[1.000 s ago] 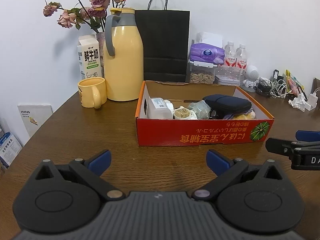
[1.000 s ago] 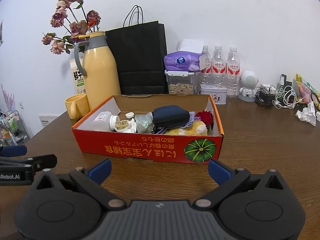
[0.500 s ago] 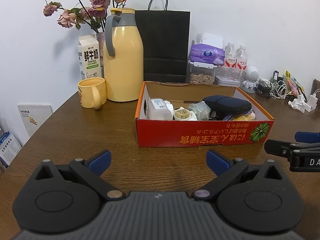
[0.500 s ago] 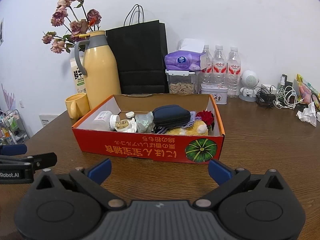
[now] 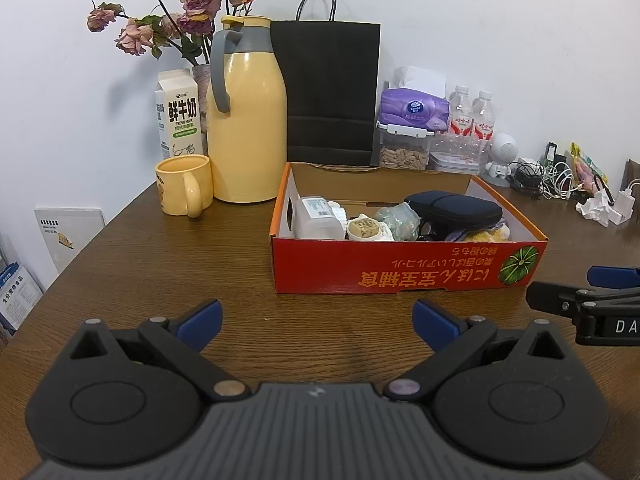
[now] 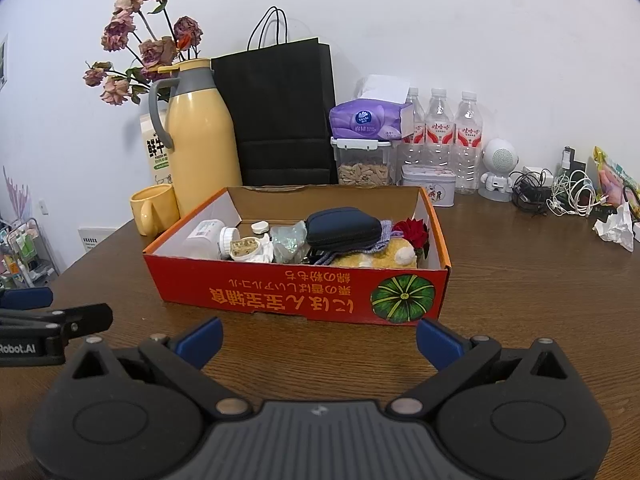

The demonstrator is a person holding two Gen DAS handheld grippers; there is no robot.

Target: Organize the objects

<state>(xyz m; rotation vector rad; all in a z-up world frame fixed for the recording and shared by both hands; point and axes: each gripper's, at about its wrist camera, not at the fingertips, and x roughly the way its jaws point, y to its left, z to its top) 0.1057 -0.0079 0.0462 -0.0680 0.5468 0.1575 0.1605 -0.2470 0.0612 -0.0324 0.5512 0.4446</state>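
While level, both grippers [image 5: 318,322] [image 6: 318,340] gape before box [image 5: 400,272].

Bare table [image 5: 168,280] before box [image 5: 400,268]

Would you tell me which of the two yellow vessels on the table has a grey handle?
The tall yellow thermos jug; the short mug beside it has a yellow handle.

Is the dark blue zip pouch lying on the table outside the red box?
No, the dark blue zip pouch lies inside the red box, resting on top of the other items there.
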